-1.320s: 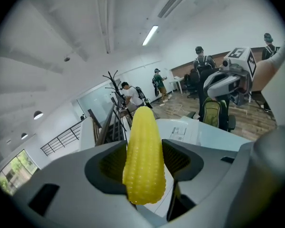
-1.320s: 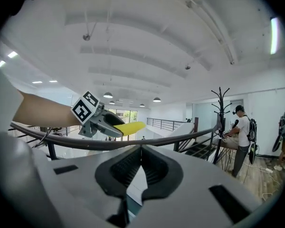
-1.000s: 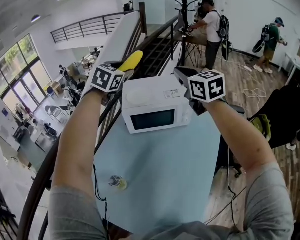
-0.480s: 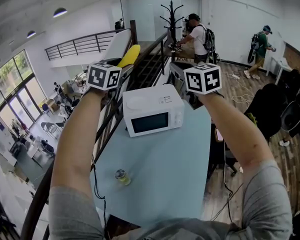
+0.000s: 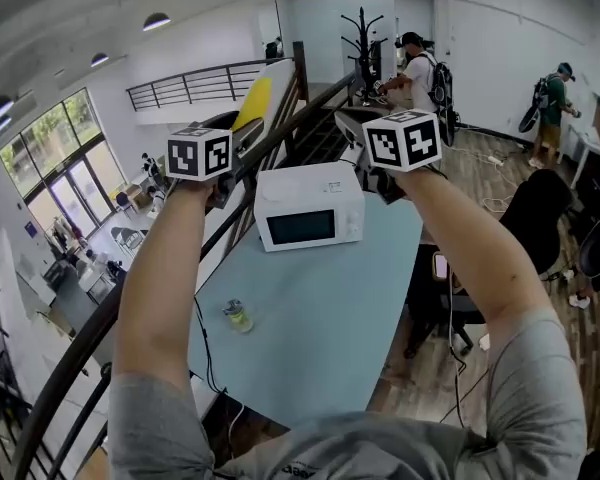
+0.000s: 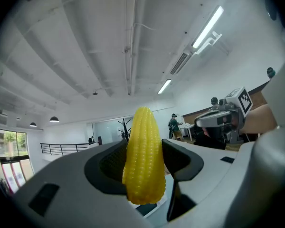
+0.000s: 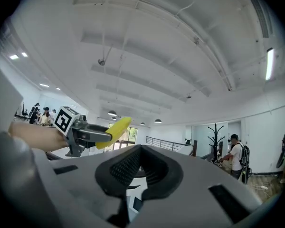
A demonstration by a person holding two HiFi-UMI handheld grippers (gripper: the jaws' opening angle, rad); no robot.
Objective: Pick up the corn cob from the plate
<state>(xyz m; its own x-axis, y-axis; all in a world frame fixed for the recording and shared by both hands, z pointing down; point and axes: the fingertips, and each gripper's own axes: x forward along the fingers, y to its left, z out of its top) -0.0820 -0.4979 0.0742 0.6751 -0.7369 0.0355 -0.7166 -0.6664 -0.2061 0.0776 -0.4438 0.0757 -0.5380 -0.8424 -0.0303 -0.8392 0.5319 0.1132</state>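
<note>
Yellow, knobbly corn cob [image 6: 143, 175] sits clamped in my left gripper [image 6: 143, 148]; right gripper [image 7: 140, 151] closed, empty; boxy white microwave [image 5: 310, 206] on the table [image 5: 320, 318] below.

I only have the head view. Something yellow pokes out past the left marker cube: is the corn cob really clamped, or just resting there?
Observer: Clamped. Its own view shows the left gripper with both jaws pressed against the sides of the corn cob.
Operator: And the other one, is it carrying anything?
Observer: No. The right gripper is empty: its own view shows the jaws closed together with nothing between them.
</note>
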